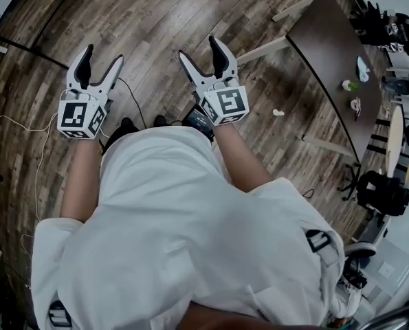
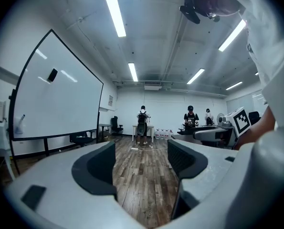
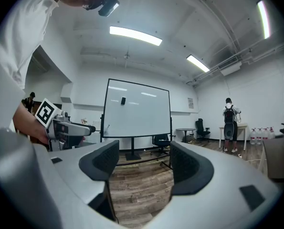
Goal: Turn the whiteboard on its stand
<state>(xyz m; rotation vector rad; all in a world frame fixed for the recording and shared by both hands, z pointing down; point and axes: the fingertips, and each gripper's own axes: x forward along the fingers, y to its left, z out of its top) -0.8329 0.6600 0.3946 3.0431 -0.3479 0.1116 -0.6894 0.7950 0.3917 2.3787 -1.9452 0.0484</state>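
A large whiteboard (image 3: 138, 109) on a black stand (image 3: 132, 155) stands upright across the room in the right gripper view, with a small dark eraser stuck near its top. The left gripper view shows the same whiteboard (image 2: 56, 92) at an angle on the left. Both grippers are held out over the wooden floor, well short of the board. My left gripper (image 1: 100, 63) is open and holds nothing. My right gripper (image 1: 203, 55) is open too, nothing between its fingers.
A dark table (image 1: 338, 60) with small items stands to my right. Office chairs (image 3: 160, 141) and a small round table (image 3: 185, 130) sit near the board. Several people (image 2: 142, 124) stand at tables far down the room. Cables (image 1: 25, 126) trail on the floor at left.
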